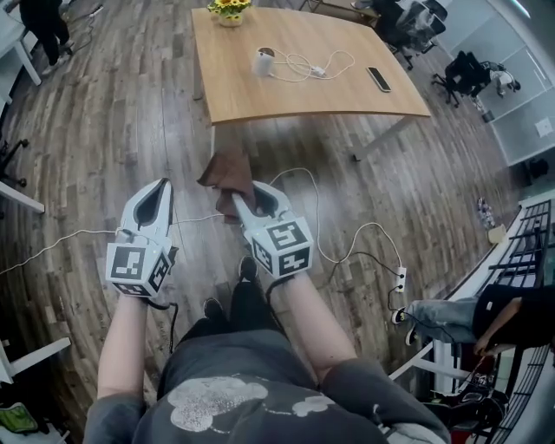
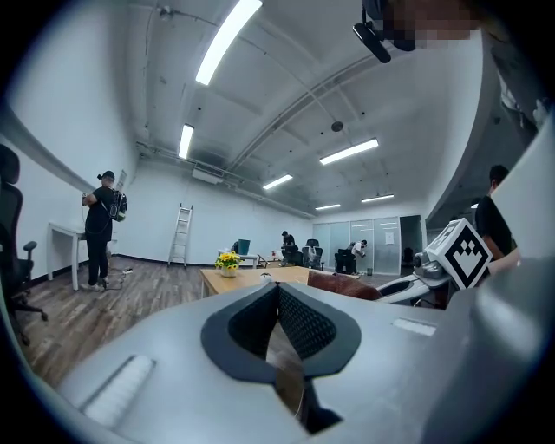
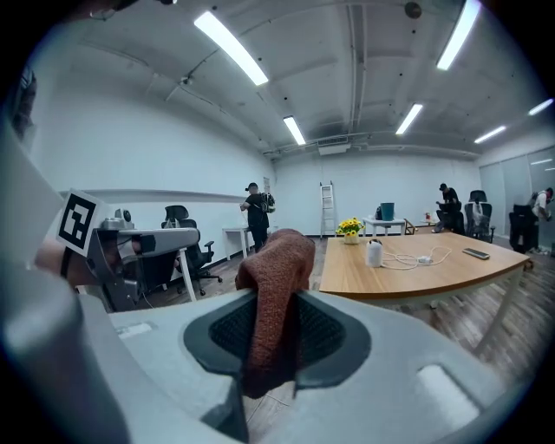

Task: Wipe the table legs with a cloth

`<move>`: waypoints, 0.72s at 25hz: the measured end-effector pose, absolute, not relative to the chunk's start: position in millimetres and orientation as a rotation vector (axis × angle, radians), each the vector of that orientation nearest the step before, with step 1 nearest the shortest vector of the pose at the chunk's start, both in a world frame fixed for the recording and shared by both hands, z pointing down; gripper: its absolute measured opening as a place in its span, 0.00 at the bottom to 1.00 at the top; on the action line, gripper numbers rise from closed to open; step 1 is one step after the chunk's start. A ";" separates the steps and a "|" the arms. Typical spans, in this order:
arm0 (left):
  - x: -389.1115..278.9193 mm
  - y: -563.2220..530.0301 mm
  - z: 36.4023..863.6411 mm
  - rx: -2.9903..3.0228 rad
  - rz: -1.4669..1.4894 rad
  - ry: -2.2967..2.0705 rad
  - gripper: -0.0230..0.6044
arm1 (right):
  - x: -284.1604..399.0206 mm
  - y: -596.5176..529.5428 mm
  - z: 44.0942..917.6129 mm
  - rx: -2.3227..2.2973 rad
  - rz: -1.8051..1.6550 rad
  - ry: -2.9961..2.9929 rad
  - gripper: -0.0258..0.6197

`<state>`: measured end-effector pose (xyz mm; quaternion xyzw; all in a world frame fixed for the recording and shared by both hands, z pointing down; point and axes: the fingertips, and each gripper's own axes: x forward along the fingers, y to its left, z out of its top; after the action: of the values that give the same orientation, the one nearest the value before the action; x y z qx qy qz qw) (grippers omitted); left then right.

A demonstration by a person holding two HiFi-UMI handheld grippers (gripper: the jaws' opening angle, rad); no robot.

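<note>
A light wooden table (image 1: 347, 95) stands ahead of me on the wood floor, its white front-left leg (image 1: 213, 139) just beyond my grippers. My right gripper (image 1: 236, 201) is shut on a brown cloth (image 1: 227, 170), which sticks up out of the jaws short of that leg. In the right gripper view the cloth (image 3: 276, 286) fills the gap between the jaws, with the table (image 3: 408, 273) to its right. My left gripper (image 1: 160, 189) hangs beside it, shut and holding nothing. In the left gripper view the left gripper (image 2: 278, 290) has its jaws meeting at the tip.
On the table are a flower pot (image 1: 229, 10), a white device (image 1: 264, 62) with its cable, and a phone (image 1: 378, 79). Cables and a power strip (image 1: 400, 279) lie on the floor to the right. A seated person's legs (image 1: 438, 319) are at right. Office chairs (image 1: 468, 74) stand far right.
</note>
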<state>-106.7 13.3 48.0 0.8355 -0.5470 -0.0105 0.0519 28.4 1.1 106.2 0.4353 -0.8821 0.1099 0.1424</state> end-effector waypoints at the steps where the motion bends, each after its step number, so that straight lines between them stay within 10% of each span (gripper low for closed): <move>1: -108.0 17.3 48.6 2.538 -0.032 -1.676 0.07 | 28.4 6.9 107.5 1.264 0.317 -2.536 0.19; 18: -50.1 92.2 42.1 2.485 -0.073 -1.744 0.07 | 70.4 93.5 86.2 1.201 0.295 -2.577 0.19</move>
<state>-50.1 92.2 42.1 0.8172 -0.5735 -0.0239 0.0521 70.4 93.5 86.2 0.4159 -0.8926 0.1022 0.1413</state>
